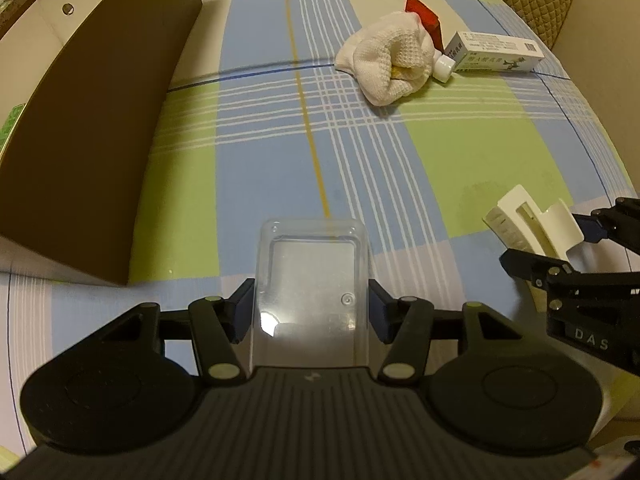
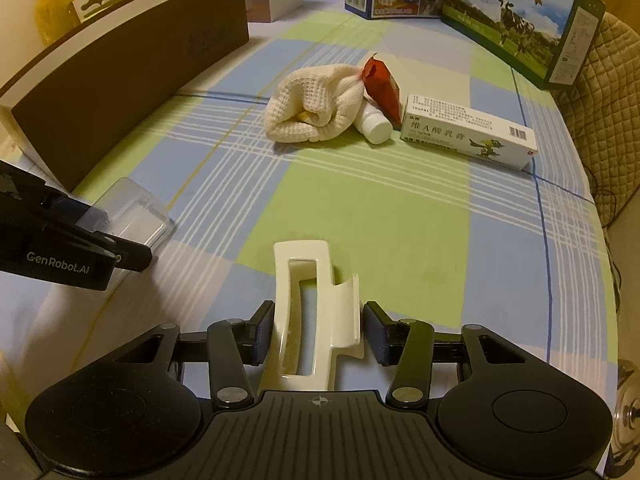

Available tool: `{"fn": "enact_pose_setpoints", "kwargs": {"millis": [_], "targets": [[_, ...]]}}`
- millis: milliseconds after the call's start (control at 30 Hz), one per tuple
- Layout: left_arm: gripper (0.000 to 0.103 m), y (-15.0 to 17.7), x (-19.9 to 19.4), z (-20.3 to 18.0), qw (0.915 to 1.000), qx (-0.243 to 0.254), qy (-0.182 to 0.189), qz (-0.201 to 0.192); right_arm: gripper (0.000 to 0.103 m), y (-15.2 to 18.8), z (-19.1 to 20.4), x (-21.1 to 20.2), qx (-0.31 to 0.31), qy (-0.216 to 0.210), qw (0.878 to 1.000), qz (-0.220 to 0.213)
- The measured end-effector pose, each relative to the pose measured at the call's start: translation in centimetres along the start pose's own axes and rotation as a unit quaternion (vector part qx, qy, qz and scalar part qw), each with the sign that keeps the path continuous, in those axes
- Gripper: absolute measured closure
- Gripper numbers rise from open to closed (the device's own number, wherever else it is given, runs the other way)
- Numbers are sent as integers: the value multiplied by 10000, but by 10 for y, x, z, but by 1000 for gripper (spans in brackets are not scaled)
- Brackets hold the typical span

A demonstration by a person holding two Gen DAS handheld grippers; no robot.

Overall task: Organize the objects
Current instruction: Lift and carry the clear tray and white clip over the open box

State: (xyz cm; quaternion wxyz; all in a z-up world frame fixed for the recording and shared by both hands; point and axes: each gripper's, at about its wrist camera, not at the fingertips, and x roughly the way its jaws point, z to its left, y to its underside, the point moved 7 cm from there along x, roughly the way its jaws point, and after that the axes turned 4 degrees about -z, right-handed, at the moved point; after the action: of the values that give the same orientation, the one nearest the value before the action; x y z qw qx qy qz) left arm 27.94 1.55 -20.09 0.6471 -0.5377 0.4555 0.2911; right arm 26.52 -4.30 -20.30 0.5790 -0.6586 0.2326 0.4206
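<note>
"GenRobot.AI" in pale letters on black left gripper (image 2: 120, 240); "DAS" on black right gripper (image 1: 560, 248); "纯牛奶" on green-and-blue cow-printed milk carton (image 2: 516, 20); "维A酸乳膏" on long white ointment box (image 2: 468, 132).

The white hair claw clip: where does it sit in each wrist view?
Left wrist view: white hair claw clip at the right edge, in the right gripper.
Right wrist view: bottom centre, between that gripper's pads.
Shared landmark: the crumpled white cloth, mid-table on the checked tablecloth.
</note>
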Motion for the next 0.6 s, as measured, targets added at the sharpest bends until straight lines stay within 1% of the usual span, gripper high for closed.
{"fn": "enact_pose_setpoints", "kwargs": {"millis": [167,300,433,600], "targets": [[51,5,-4,0,9999,-15,106,20,64,3,2,-5,127,-114,9999,8],[51,11,-10,0,9997,-13,230,16,64,3,2,-11,380,-218,9990,0],[51,12,-20,2,9995,-10,305,-69,64,-2,2,-21,461,-208,9987,-92],[51,4,-36,5,9987,-22,420,-287,64,-14,5,-34,538,-275,9979,-234]]}}
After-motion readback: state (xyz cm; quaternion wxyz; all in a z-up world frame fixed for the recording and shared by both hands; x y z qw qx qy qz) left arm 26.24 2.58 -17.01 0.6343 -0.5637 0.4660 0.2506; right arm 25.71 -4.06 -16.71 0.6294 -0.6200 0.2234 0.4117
